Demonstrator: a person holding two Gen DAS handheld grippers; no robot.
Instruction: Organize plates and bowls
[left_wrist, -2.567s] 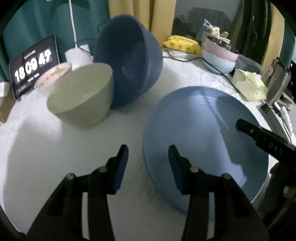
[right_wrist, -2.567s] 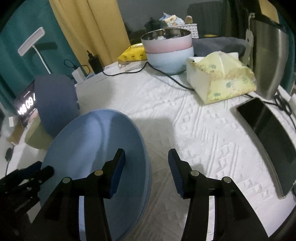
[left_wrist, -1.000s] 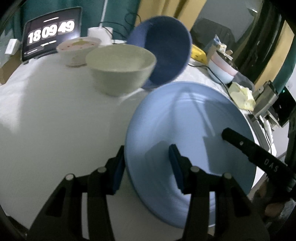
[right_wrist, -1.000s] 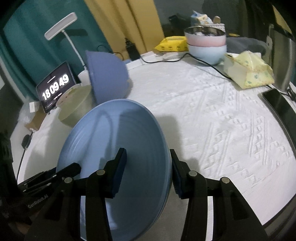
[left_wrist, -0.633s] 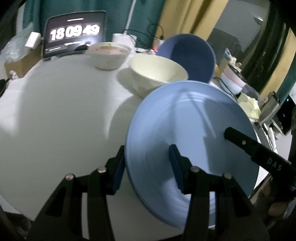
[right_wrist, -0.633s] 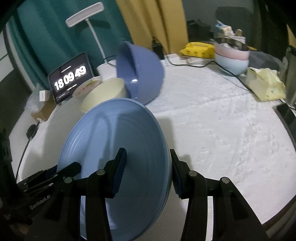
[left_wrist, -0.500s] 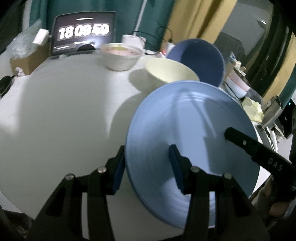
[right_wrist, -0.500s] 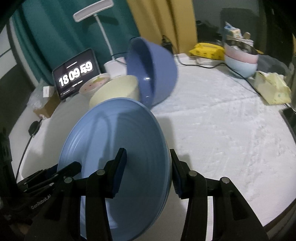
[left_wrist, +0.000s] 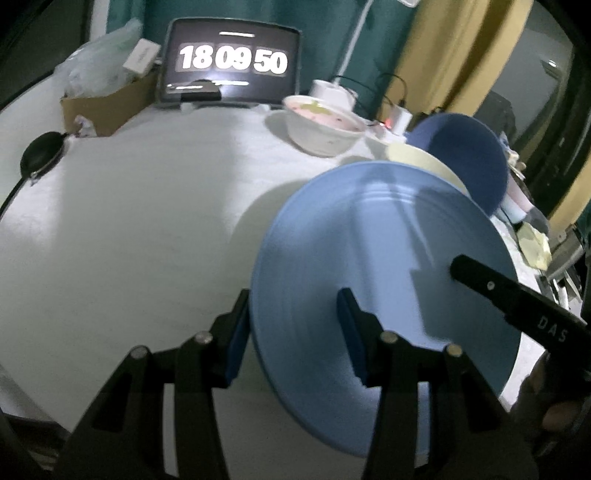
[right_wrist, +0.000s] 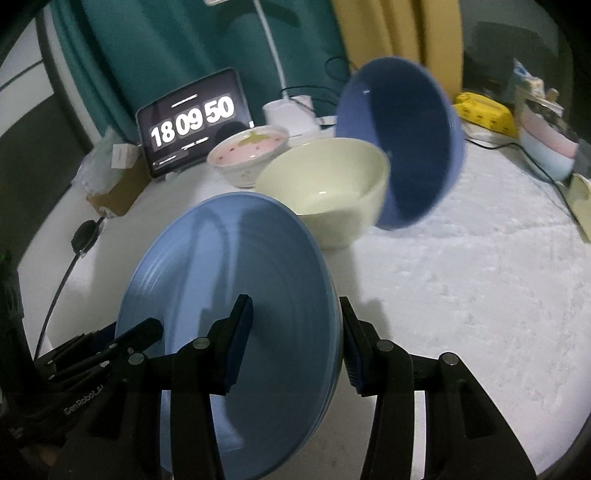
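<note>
Item 1: light blue plate (left_wrist: 384, 254), lg, ridged rings, held tilted above the white tablecloth (left_wrist: 122, 229). Rim sits between the jaws of both tools at once, one on each side of the plate.

Item 2: left gripper (left_wrist: 295, 328). Jaws clamped on plate's near-left rim; one blue pad (left_wrist: 236, 332) behind the plate edge, the other pressed on the plate face. Plate extends fwd and to the right of these jaws.

Item 3: right gripper (right_wrist: 295, 339). Jaws clamped on the opposite rim; left pad on plate's inner face, right pad behind the outer edge. Plate extends fwd and left of these jaws. In left wrist view, one black finger of this tool shows lying across plate's right side.

Item 4: cream bowl (right_wrist: 328, 184), upright, beyond the plate's far rim, ahead of right jaws. Partly hidden behind plate in left wrist view.

Item 5: dark blue bowl (right_wrist: 402, 147), tipped on its side, opening facing cream bowl, touching or just beside it on its right; blurred.

Item 6: pink strawberry bowl (right_wrist: 247, 151), upright, farther back, left of cream bowl.

Item 7: clock display (left_wrist: 231, 62), reads 18 09 50, far ahead of left jaws, at table's back edge.

Item 8: cardboard box (left_wrist: 107, 99), far-left of the clock.

Item 9: stacked pink and pale blue bowls (right_wrist: 550, 144), far right of right jaws, near table edge.
</note>
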